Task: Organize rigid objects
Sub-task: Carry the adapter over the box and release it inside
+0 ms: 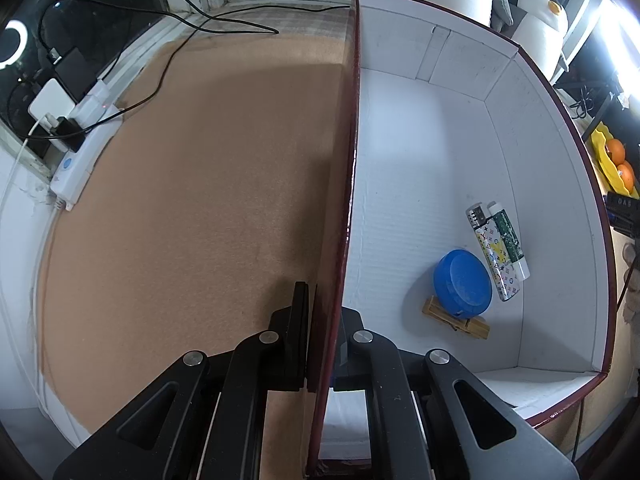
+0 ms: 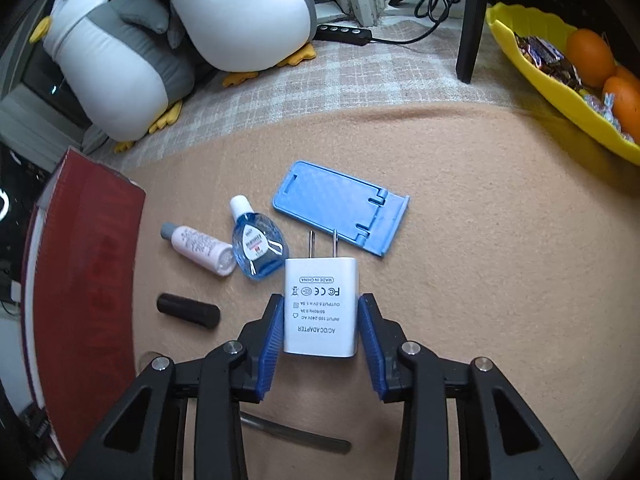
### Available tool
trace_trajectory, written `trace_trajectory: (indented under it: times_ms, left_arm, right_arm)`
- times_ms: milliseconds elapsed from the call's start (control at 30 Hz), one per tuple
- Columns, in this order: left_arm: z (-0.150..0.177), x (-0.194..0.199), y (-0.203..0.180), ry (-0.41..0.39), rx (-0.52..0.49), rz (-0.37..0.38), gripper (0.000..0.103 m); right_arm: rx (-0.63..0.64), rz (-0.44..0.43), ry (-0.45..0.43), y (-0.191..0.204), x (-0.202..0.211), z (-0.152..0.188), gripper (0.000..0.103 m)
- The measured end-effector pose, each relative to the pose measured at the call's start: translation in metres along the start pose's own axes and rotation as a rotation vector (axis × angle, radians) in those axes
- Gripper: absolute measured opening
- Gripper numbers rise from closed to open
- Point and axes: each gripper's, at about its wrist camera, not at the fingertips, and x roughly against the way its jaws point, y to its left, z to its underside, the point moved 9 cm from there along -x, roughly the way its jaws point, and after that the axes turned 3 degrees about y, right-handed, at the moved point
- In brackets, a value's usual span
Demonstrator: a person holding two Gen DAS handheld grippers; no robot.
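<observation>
My left gripper (image 1: 320, 320) is shut on the left wall of a dark red box (image 1: 352, 152) with a white inside. In the box lie a blue round lid (image 1: 462, 278), a patterned lighter (image 1: 494, 258), a white and green tube (image 1: 510, 240) and a wooden clothespin (image 1: 456, 318). My right gripper (image 2: 320, 330) is shut on a white AC adapter (image 2: 321, 306), prongs pointing away. On the tan mat beyond lie a blue phone stand (image 2: 340, 206), a blue eye-drop bottle (image 2: 256, 246), a pink bottle (image 2: 198, 248) and a black cylinder (image 2: 188, 310). The red box (image 2: 88, 272) stands at the left.
Two plush penguins (image 2: 180, 32) sit at the back. A yellow bowl (image 2: 552, 80) of oranges and sweets is at the right. A power strip (image 1: 80, 160) with chargers and cables lies at the mat's left edge. A dark flat strip (image 2: 296, 436) lies under my right gripper.
</observation>
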Motion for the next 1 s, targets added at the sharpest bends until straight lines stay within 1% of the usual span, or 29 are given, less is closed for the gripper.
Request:
trace_trajectory:
  times_ms: [200, 367, 467, 700, 1000]
  left_arm:
    - [0.001, 0.0, -0.001, 0.0, 0.0, 0.001, 0.006]
    - [0.0, -0.001, 0.0, -0.002, -0.001, 0.005, 0.006]
    - [-0.002, -0.001, 0.0, -0.002, -0.004, 0.009, 0.006]
    - [-0.002, -0.001, -0.001, -0.006, -0.014, 0.014, 0.006]
    - [-0.003, 0.0, -0.002, -0.015, -0.022, 0.024, 0.006]
  right_arm:
    - [0.102, 0.091, -0.017, 0.004, 0.003, 0.012, 0.033]
    - [0.136, 0.105, -0.04, 0.014, 0.011, 0.022, 0.033]
    - [0.177, 0.117, -0.07, 0.028, 0.024, 0.026, 0.033]
    - [0.276, 0.086, -0.128, 0.078, 0.056, 0.034, 0.033]
    - [0.372, 0.034, -0.153, 0.14, 0.073, 0.046, 0.033]
